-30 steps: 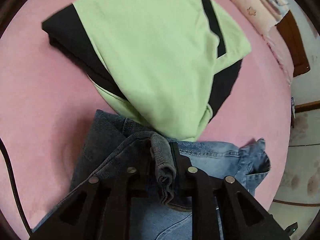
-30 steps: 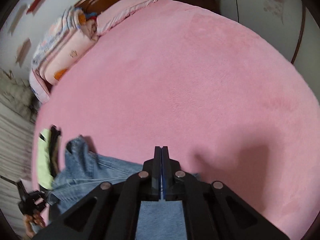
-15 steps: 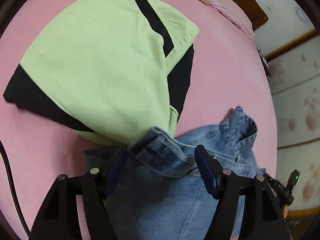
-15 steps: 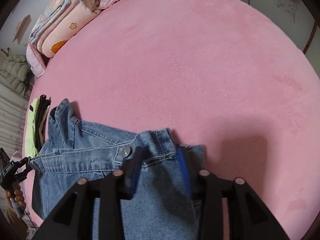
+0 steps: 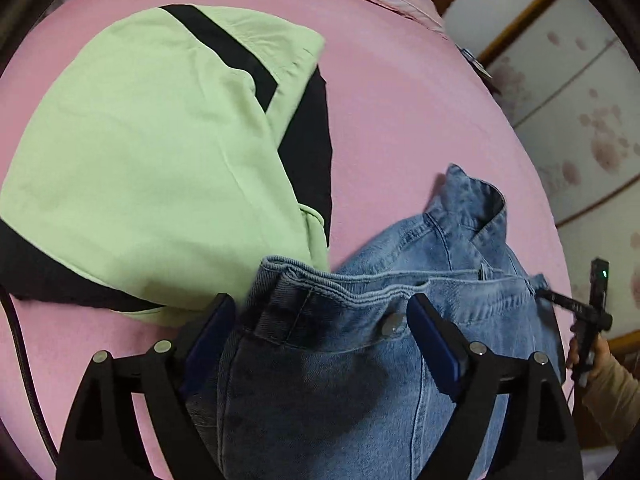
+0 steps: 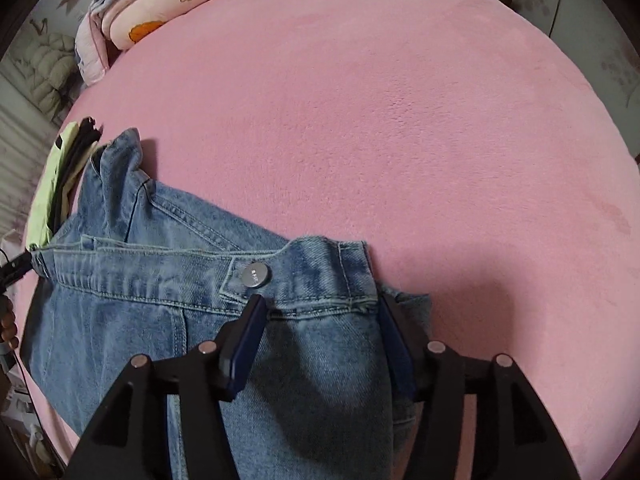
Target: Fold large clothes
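Note:
Blue jeans [image 5: 400, 360] lie on the pink bed [image 5: 400, 120], waistband away from me. My left gripper [image 5: 320, 312] hovers over one end of the waistband; its jaws are opening, the denim lies between them and the pads stand clear of it. In the right wrist view the jeans [image 6: 160, 300] show their metal button [image 6: 255, 274]. My right gripper [image 6: 320, 312] stands over the other waistband end beside the button, jaws opening too, pads apart from the cloth. A folded green and black garment [image 5: 152, 152] lies just beyond the jeans.
Pillows and folded bedding [image 6: 160, 12] sit at the head of the bed. A person's hand [image 5: 592, 360] with the other gripper shows at the right edge of the left wrist view. A black cable [image 5: 20, 352] runs along the left. Wide pink bed surface [image 6: 400, 120] lies beyond the jeans.
Both grippers let go of the jeans waistband and spread wide. The jeans now lie flat on the bed. The left view has rolled; the right gripper has come lower over the jeans.

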Available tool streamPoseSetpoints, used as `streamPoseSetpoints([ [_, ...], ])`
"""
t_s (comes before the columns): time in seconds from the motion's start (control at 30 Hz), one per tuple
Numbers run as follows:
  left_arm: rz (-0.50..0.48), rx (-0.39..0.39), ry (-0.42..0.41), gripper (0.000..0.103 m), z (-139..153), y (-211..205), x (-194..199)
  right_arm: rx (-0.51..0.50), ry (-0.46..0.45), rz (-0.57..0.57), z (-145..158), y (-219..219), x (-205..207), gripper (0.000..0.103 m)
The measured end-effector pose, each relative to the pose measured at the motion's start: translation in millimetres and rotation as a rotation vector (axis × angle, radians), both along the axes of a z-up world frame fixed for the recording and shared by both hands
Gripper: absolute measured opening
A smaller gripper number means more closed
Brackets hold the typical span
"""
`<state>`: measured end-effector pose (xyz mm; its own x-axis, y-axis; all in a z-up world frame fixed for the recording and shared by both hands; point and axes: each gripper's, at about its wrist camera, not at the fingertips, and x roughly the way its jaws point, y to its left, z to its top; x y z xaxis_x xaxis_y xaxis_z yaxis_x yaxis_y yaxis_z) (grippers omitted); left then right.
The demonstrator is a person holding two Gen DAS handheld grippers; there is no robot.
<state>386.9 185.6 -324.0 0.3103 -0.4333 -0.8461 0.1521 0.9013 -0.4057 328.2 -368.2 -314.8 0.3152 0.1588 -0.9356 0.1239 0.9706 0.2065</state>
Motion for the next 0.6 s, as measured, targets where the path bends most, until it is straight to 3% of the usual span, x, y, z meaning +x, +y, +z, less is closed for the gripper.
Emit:
streamPoseSetpoints([
  [0.13,-0.026,-0.049,0.005,0.086,5.7,7.8,-0.2,0.116,-0.022,-0.101,-0.9,-19.7,1.9,0.057],
  [0.23,-0.034,0.022,-0.028,0.086,3.6,3.0,1.3,0.097,-0.014,-0.076,-3.6,-17.8,3.4,0.055],
  [0.3,-0.038,0.066,-0.053,0.075,-1.5,-4.2,3.9,0.05,-0.01,-0.032,-2.7,-11.0,3.8,0.052],
  [0.37,-0.03,0.101,-0.051,0.057,-5.6,-9.7,7.2,0.031,-0.007,-0.009,-0.4,-5.4,1.4,0.045],
  [0.47,-0.021,0.187,-0.066,0.043,-6.1,-21.7,7.1,-0.019,-0.018,0.038,7.3,6.9,-0.3,0.03],
  [0.6,-0.003,0.276,-0.13,0.024,13.4,-33.8,-6.0,-0.153,-0.098,0.094,34.9,29.1,-11.2,0.025],
])
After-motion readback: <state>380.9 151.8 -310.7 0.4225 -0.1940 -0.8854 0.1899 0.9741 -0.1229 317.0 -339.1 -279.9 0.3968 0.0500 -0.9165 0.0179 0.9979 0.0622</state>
